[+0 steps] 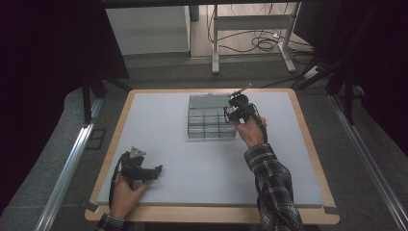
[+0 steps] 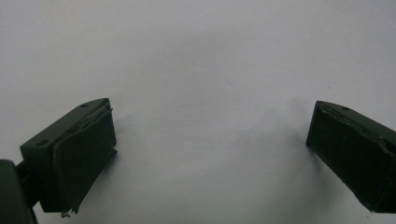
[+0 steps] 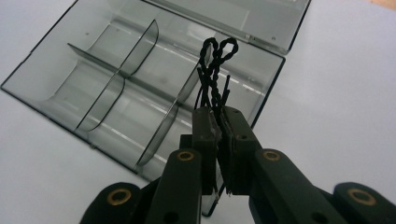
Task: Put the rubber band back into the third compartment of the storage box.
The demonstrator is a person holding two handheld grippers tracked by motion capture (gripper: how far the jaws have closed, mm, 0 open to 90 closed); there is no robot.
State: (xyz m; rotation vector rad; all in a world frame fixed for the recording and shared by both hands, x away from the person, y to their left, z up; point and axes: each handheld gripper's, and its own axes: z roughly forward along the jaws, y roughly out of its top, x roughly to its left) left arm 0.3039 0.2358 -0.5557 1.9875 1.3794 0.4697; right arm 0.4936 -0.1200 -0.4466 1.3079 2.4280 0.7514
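Smooth white table (image 1: pixel 163 144), clear divided box (image 3: pixel 116 88); right gripper (image 3: pixel 219 122) pinching twisted black wire (image 3: pixel 215 70)

Plaid sleeves (image 1: pixel 275 182); black claws (image 3: pixel 219 122), brass screws.

A grey floor (image 1: pixel 159 72) and a metal-legged desk frame (image 1: pixel 250 29) lie beyond the table (image 1: pixel 211 214).

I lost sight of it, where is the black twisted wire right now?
The black twisted wire is pinched in the right claw, held above the open clear compartment box at the table's far middle.
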